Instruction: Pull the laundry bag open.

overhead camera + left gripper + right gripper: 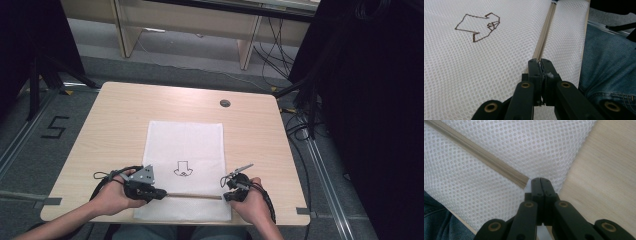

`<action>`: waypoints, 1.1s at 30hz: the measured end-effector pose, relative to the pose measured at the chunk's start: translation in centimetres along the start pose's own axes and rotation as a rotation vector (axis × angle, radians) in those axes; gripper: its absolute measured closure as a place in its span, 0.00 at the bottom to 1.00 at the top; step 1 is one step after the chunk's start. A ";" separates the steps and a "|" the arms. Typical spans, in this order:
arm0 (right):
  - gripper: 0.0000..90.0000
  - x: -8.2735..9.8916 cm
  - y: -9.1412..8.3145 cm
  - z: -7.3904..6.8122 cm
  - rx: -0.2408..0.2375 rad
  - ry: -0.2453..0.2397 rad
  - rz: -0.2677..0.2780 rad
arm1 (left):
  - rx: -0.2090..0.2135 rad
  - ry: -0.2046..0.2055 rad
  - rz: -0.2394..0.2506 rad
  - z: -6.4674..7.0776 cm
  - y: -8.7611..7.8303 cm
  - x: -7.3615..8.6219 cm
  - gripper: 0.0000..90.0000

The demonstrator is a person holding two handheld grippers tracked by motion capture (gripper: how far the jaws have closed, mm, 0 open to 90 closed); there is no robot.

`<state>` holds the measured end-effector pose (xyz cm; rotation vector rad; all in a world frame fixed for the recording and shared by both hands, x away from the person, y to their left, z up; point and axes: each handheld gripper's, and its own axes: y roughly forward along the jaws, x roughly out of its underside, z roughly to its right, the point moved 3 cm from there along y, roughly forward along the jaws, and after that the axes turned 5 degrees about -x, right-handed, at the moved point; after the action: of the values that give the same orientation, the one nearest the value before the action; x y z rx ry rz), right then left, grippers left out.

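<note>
- The zipper (195,196) runs crosswise along the near end of the white mesh bag (185,150), parallel to the worktop's (115,115) near edge. One hand-held gripper sits at each end of it, so any pull along the zipper goes sideways, from one hand toward the other.
- The left hand-held gripper (541,65) is at the zipper's left end, its jaws pinched nearly together on something small and pale there. It looks like the zipper pull or the mesh beside it; I can't tell which. The tan zipper (544,37) stretches straight away from its tips.
- The right hand-held gripper (540,182) is at the opposite end, jaws fully together, tips just beside the tan zipper's (486,160) end on the mesh bag (524,140). Whether it nips a bit of fabric I can't make out.
- Both hands lie about equally near the zipper; the left looks placed to slide along it while the right steadies the bag.
- Farther out, the bag lies flat, its small outlined drawing (182,169) just beyond the zipper, and bare worktop beyond.
</note>
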<state>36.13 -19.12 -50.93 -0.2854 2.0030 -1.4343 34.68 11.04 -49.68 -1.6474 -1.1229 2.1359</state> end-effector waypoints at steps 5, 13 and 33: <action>1.00 0.0 0.0 -0.1 0.002 0.015 -0.008 | -0.005 -0.013 0.002 -0.3 -0.4 0.4 0.97; 1.00 0.0 0.0 -0.1 0.002 0.017 -0.008 | -0.041 -0.042 -0.031 -1.5 -1.7 1.9 0.97; 1.00 0.1 -0.1 -0.1 -0.007 0.036 -0.007 | -0.149 -0.100 -0.209 -4.6 -5.1 6.7 0.97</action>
<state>36.01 -19.16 -50.89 -0.2711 2.0378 -1.4467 35.06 20.47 -51.46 -1.4208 -1.4463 2.0640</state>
